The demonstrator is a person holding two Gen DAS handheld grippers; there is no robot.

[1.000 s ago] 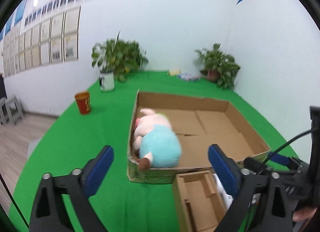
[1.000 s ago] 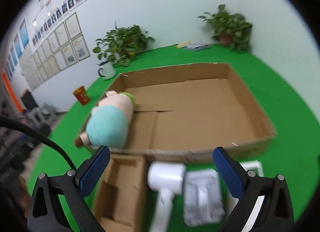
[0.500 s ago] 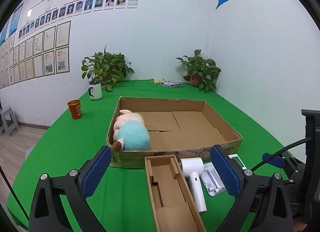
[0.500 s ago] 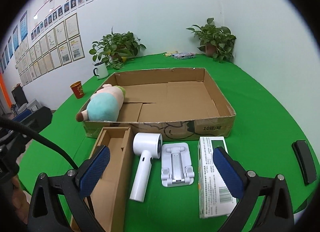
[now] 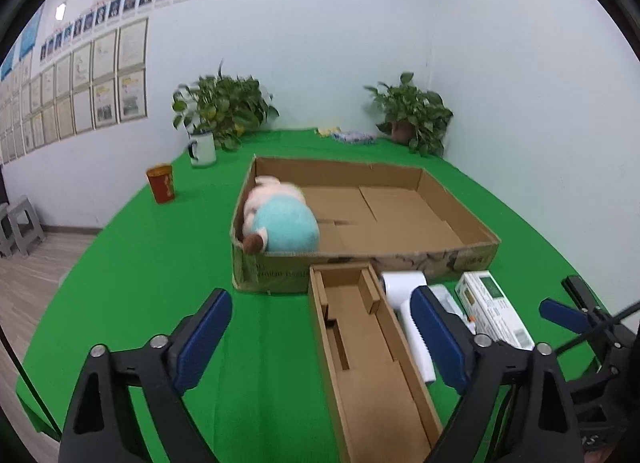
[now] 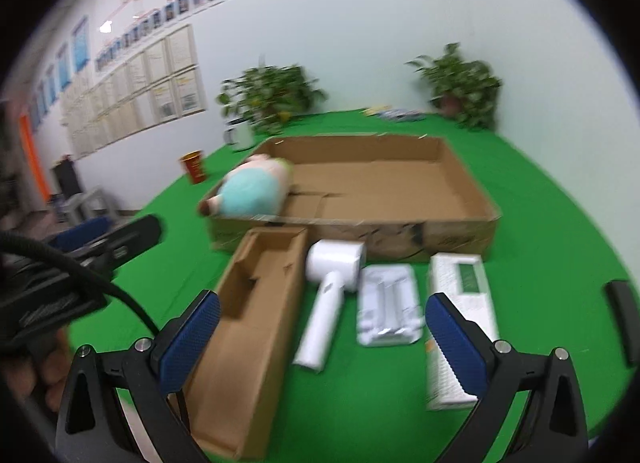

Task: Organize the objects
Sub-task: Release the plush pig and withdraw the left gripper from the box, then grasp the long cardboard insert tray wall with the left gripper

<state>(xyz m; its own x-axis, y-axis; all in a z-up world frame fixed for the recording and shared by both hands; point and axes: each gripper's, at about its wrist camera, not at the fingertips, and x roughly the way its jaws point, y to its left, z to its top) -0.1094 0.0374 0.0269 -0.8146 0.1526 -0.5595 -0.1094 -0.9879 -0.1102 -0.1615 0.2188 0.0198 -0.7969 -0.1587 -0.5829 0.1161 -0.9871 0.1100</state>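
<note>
We're back over the near end of the table w/ both tools. Compared w/ half a sec ago the right gripper (image 6: pixel 323 327) has dropped lower and closer to the loose items, and its view is smeared, so we're moving. The left gripper (image 5: pixel 322 337) has shifted too: the narrow cardboard insert box (image 5: pixel 368 347) now sits between its fingers rather than just ahead.

Both sets of fingers are spread wide, nothing in either.

Where stuff is: plush toy (image 5: pixel 280 219) already lies in the left end of the big cardboard tray (image 5: pixel 460 203), rest of the tray bare. Still out on the green cloth (image 5: pixel 160 263), in a row just in front of the tray: insert box, white hair dryer (image 6: pixel 330 291), white moulded holder (image 6: pixel 390 305), white-and-green carton (image 6: pixel 460 315). Dark flat thing (image 6: pixel 622 323) lies apart at far right.

Our read: one item's stowed, several to go. The right tool's descent suggests the dryer or holder is prob. next; can't say which.
</note>
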